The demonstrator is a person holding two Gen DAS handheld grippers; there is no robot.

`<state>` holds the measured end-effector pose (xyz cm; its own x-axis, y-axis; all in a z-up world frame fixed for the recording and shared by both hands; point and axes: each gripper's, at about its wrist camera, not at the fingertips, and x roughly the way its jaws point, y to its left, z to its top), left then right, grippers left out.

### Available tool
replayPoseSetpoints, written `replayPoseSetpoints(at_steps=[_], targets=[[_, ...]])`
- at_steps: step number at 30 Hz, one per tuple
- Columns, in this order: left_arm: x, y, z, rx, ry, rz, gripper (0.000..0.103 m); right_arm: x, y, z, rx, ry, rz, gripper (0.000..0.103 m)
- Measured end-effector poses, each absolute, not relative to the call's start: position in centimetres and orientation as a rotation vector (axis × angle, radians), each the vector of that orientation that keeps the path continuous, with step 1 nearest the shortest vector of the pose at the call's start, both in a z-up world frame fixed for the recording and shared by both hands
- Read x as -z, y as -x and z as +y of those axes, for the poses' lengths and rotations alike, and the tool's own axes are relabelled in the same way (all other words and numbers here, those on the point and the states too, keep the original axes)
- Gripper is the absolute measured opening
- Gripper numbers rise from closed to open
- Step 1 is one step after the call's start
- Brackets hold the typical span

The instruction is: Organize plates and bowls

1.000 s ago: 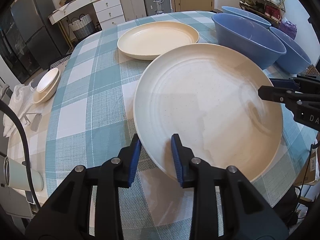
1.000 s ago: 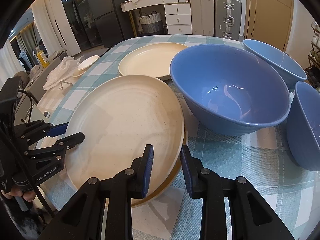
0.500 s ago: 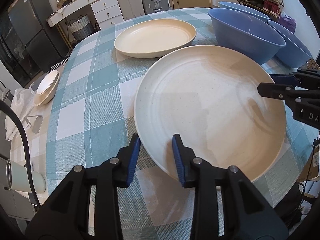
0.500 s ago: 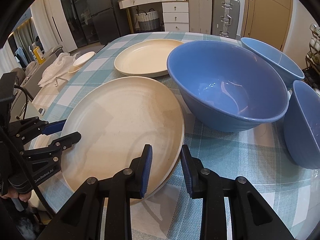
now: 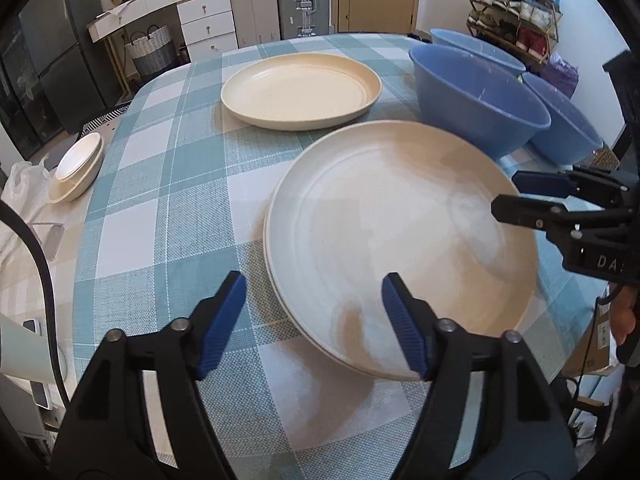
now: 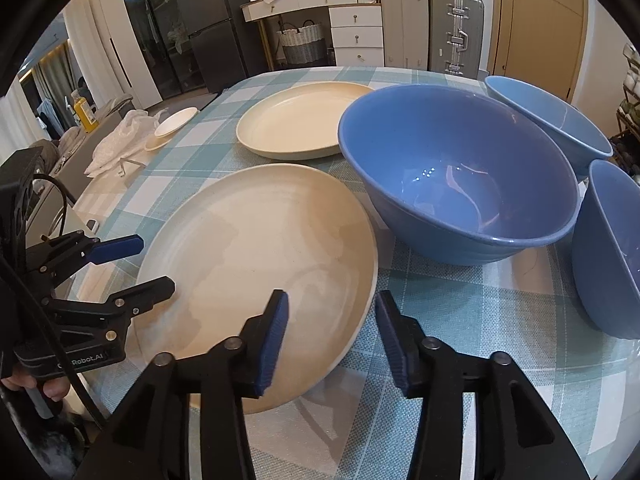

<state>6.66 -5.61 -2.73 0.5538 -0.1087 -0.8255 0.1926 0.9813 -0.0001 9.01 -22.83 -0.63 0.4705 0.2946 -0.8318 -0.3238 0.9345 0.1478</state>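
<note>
A large cream plate (image 5: pixel 400 232) lies stacked on another cream plate on the checked table; it also shows in the right wrist view (image 6: pixel 260 264). My left gripper (image 5: pixel 314 312) is open, its jaws straddling the near rim without gripping. My right gripper (image 6: pixel 330 328) is open astride the opposite rim. A second cream plate (image 5: pixel 300 90) lies farther back, also in the right wrist view (image 6: pixel 296 124). A big blue bowl (image 6: pixel 456 176) stands beside the stack, with two more blue bowls (image 6: pixel 552 120) (image 6: pixel 612 248) behind and to the right.
Small white dishes (image 5: pixel 78 166) sit at the table's left edge by a white bag (image 6: pixel 120 140). The table edge runs close under both grippers. Drawers, suitcases (image 5: pixel 304 0) and a shoe rack (image 5: pixel 516 12) stand beyond the table.
Both grippers were shut on the top plate's rim and lowered it onto the plate beneath. Both have now opened and let go; the plate rests flat.
</note>
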Motion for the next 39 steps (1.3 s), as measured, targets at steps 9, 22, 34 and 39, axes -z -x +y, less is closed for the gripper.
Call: replayPoseSetpoints(at_steps=[9,22,34,39], targets=[[0.4,-6.4,-3.0,0.176,0.043,0.910,0.081,-2.3,-8.2,-23.7,-0.433,-0.028,0.957,0.092],[-3.2,-5.8,0.0,0.095,0.141,0.820,0.101,-7.6,-8.0,-24.8,-0.460,-0.033,0.855,0.101],[-7.6,-7.8,1.2,0.056,0.153,0.772,0.101,-13.7,-10.8,-25.3,-0.497,-0.052,0.788,0.102],[-9.3,-9.2,1.2,0.031,0.147,0.758,0.101,-14.9,-13.0,-24.5,-0.528,-0.068,0.800,0.102]])
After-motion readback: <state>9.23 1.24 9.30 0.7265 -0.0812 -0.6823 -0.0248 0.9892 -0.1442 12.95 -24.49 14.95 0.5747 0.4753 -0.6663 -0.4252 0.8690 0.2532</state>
